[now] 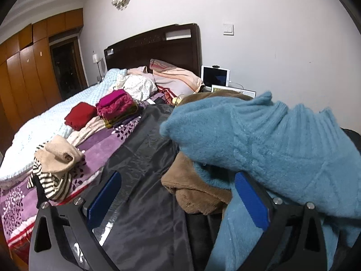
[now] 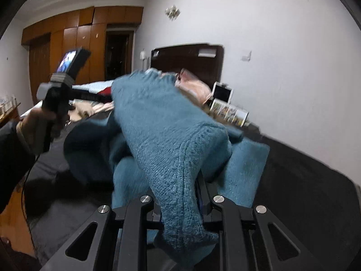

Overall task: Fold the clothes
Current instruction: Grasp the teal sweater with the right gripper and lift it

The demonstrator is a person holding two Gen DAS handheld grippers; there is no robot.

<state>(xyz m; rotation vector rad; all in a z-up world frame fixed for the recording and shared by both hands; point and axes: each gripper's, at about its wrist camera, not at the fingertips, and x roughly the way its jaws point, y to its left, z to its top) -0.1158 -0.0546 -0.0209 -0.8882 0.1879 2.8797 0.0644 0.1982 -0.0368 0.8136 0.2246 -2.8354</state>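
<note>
A fuzzy teal-blue sweater [image 2: 167, 133] is lifted above a dark grey sheet [image 1: 144, 158] on the bed. My right gripper [image 2: 180, 194] is shut on a fold of the sweater, which drapes over its jaws. In the left wrist view the sweater [image 1: 270, 144] hangs across the right side, over the right blue pad [image 1: 250, 201]. My left gripper [image 1: 178, 194] is open with nothing between its pads. A brown fleece garment [image 1: 194, 187] lies under the sweater. The left gripper unit [image 2: 56, 94] shows in the right wrist view, held in a hand.
Folded clothes lie further up the bed: a red piece [image 1: 80, 115], a magenta stack [image 1: 116, 105], and a beige and striped heap [image 1: 56, 164]. Pillows [image 1: 178, 76] rest against the dark headboard [image 1: 158, 47]. A tablet [image 1: 215, 76] stands by the wall. A wooden wardrobe [image 1: 24, 67] is on the left.
</note>
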